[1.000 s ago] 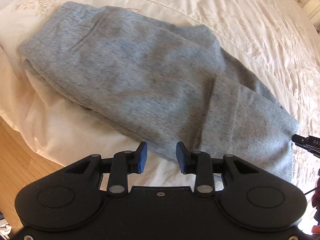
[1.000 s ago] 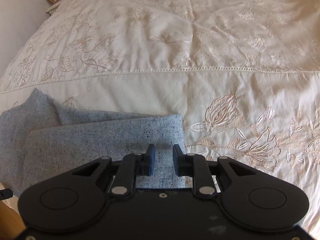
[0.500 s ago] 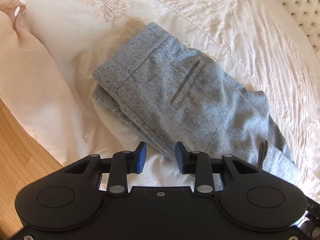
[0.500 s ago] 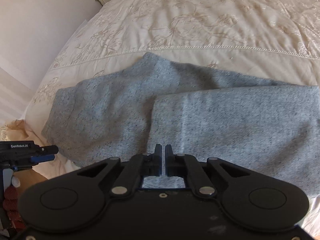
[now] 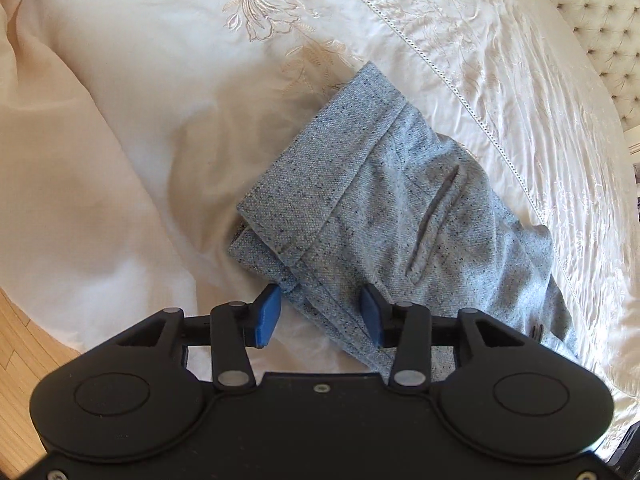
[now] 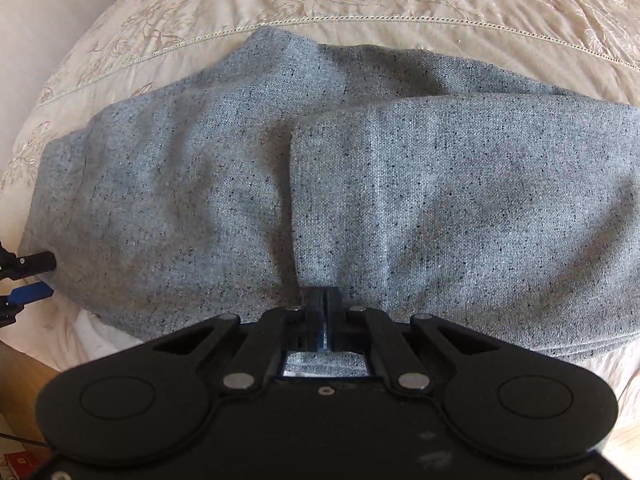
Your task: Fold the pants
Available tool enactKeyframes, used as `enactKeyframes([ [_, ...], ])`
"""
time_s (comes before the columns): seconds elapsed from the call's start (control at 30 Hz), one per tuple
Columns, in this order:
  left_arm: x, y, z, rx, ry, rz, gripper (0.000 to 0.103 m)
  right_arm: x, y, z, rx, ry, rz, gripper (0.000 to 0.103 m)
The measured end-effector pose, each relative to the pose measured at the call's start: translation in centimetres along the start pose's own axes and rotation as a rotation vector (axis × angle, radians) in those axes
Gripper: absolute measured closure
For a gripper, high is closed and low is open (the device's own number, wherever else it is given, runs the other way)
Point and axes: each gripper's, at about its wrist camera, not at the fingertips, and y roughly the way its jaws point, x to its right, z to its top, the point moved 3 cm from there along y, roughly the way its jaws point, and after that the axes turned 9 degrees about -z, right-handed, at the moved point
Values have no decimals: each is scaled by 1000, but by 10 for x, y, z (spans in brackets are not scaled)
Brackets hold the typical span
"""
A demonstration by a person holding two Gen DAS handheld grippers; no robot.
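Note:
Grey speckled pants [image 5: 400, 216] lie folded on the cream embroidered bedspread [image 5: 160, 100], waistband end toward the upper left in the left wrist view. My left gripper [image 5: 320, 314] is open, its blue pads on either side of the pants' near corner. In the right wrist view the pants [image 6: 360, 184] fill the frame, a folded leg end lying on top. My right gripper [image 6: 325, 314] is shut on the pants' near edge. The left gripper's fingertips [image 6: 30, 294] show at the far left by the waistband.
The bed edge and wooden floor [image 5: 16, 340] lie at lower left in the left wrist view. A tufted headboard [image 5: 592, 20] stands at upper right. A lace seam [image 6: 360, 20] crosses the bedspread beyond the pants.
The right gripper has closed on the pants' edge and drawn it over the rest. The left gripper has moved in on the waistband corner and opened wider.

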Motion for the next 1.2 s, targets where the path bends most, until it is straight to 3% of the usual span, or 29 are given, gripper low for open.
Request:
enactKeyframes([
  [0.23,-11,10,0,2,-60,-30,44,-8,4,1,-10,21,-13,102],
  [0.43,-13,13,-4,24,-41,-57,41,-3,6,2,-15,19,-18,102],
  [0.83,-15,-3,13,175,-124,-139,42,-3,3,2,-14,28,-14,102],
  [0.97,-11,-10,19,250,-72,-80,42,-3,5,3,-15,42,-15,102],
  [1.07,-16,7,28,174,-68,-29,41,-3,5,4,-16,38,-17,102],
  [1.2,-16,9,25,173,-51,-19,40,-2,4,3,-18,41,-15,102],
])
